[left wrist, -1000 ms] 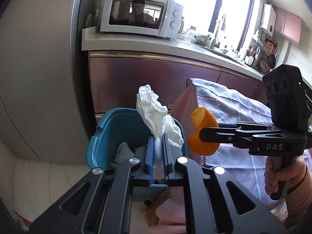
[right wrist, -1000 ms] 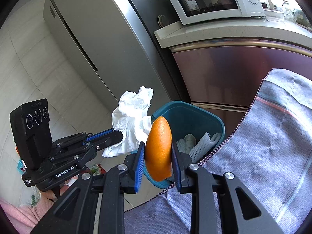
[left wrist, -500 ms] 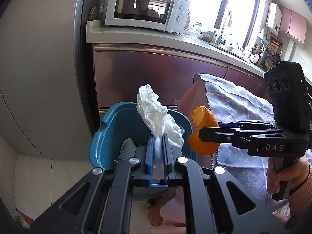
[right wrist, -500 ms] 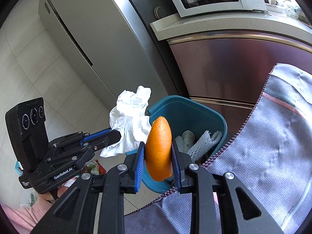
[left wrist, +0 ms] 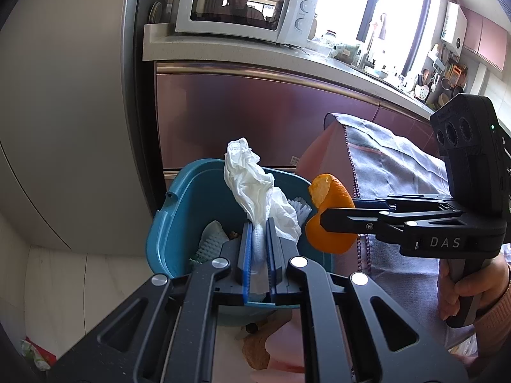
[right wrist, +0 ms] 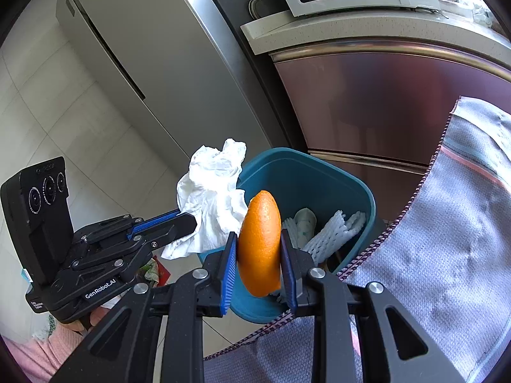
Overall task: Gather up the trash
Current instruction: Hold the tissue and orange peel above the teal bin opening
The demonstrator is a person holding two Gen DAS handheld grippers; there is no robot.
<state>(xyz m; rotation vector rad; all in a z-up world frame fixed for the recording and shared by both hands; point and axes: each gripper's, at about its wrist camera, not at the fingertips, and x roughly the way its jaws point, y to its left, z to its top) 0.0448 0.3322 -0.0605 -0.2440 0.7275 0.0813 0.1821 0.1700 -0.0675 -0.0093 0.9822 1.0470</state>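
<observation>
A teal trash bin [left wrist: 179, 210] [right wrist: 319, 185] stands on the floor by the cabinets, with white foam netting [right wrist: 332, 236] and other scraps inside. My left gripper [left wrist: 258, 223] [right wrist: 191, 220] is shut on a crumpled white tissue [left wrist: 252, 185] [right wrist: 214, 198], held over the bin's near rim. My right gripper [right wrist: 258, 239] [left wrist: 322, 220] is shut on a piece of orange peel [right wrist: 260, 242] [left wrist: 332, 220], which hangs over the bin's edge beside the tissue.
A grey cloth-covered table [right wrist: 431, 255] [left wrist: 392, 166] sits right of the bin. A fridge [right wrist: 143, 57], maroon cabinets [left wrist: 255, 115] and a microwave [left wrist: 242, 3] stand behind. A person's hand [left wrist: 463, 287] grips the right handle. Wrappers [left wrist: 35, 354] lie on the floor.
Both grippers have come closer to the bin with their loads, and the bin looks larger in both views. Neither grip has changed.
</observation>
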